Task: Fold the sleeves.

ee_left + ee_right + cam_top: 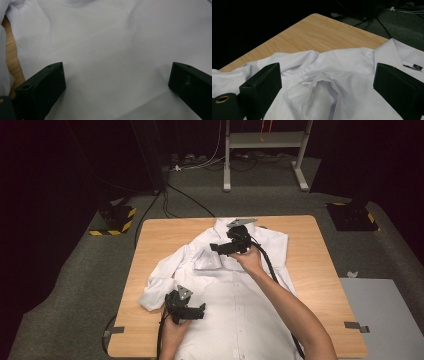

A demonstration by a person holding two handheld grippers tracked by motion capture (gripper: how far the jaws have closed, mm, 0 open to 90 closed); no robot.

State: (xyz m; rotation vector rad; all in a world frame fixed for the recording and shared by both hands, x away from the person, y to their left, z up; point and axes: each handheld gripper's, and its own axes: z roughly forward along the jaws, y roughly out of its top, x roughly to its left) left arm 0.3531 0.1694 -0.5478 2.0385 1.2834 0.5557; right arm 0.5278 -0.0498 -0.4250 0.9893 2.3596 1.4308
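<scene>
Left claw: your left claw (199, 311) sits low over the lower left part of the shirt (240, 295), near the bunched sleeve (160, 282). In the left gripper view its jaws stand wide apart above smooth white cloth and hold nothing.
Shirt: it lies front up on the table (150, 240), buttons running down the middle, its hem towards you and its collar (222, 226) at the far edge. The left sleeve is crumpled near the table's left side.
Right claw: your right claw (216, 248) hovers just above the shirt's upper chest, below the collar, pointing left. Its jaws are spread wide and grip nothing; a puckered fold (317, 92) of cloth lies between them.
Table: bare wood shows to the left and right of the shirt.
</scene>
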